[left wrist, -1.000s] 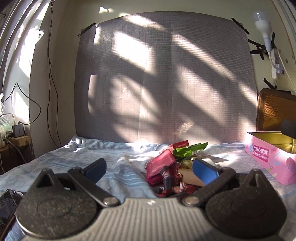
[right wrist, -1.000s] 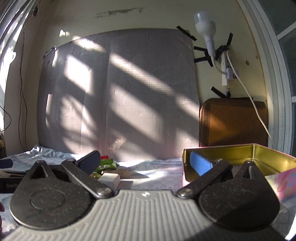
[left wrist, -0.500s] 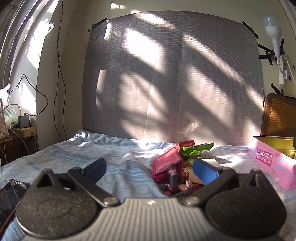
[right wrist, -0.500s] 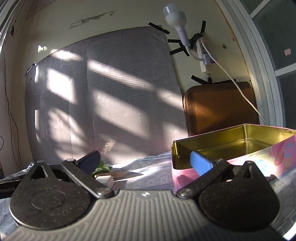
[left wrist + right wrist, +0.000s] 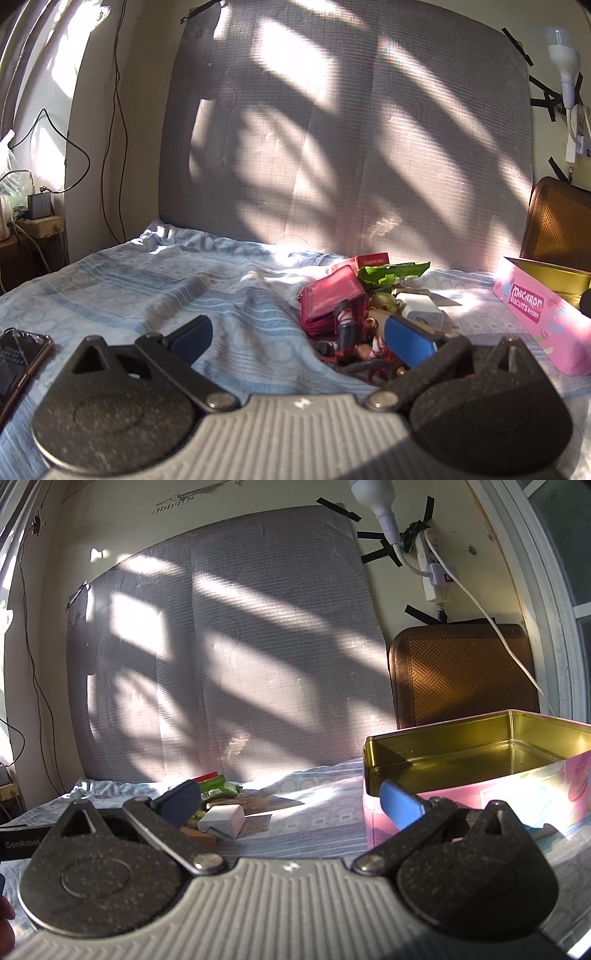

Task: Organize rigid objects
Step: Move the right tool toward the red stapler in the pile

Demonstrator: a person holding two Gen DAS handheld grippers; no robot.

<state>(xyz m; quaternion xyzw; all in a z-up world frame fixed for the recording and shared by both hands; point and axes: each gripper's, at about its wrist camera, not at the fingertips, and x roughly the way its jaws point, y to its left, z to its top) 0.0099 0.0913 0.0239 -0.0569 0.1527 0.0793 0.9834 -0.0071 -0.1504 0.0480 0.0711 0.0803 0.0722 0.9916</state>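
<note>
A pile of small items lies on the blue bedsheet [image 5: 147, 280]: a pink wallet [image 5: 330, 299], a green packet [image 5: 391, 273], a red box [image 5: 375, 259], a white block [image 5: 423, 308] and a small figure [image 5: 347, 325]. My left gripper [image 5: 299, 338] is open and empty, just short of the pile. My right gripper [image 5: 288, 805] is open and empty, beside the open pink tin [image 5: 480, 775], which is empty inside. The tin also shows in the left wrist view [image 5: 535, 306]. The white block [image 5: 221, 818] and the green packet [image 5: 216, 786] lie left of the tin.
A grey board [image 5: 351, 129] leans on the wall behind the bed. A brown mat [image 5: 461, 672] stands behind the tin. A phone [image 5: 18, 354] lies at the left on the sheet. A lamp and power strip [image 5: 432, 572] hang on the wall.
The left gripper has swung a little left and nearer the pile. The right gripper has moved toward the tin and tilted; the tin looms larger. Both stay open.
</note>
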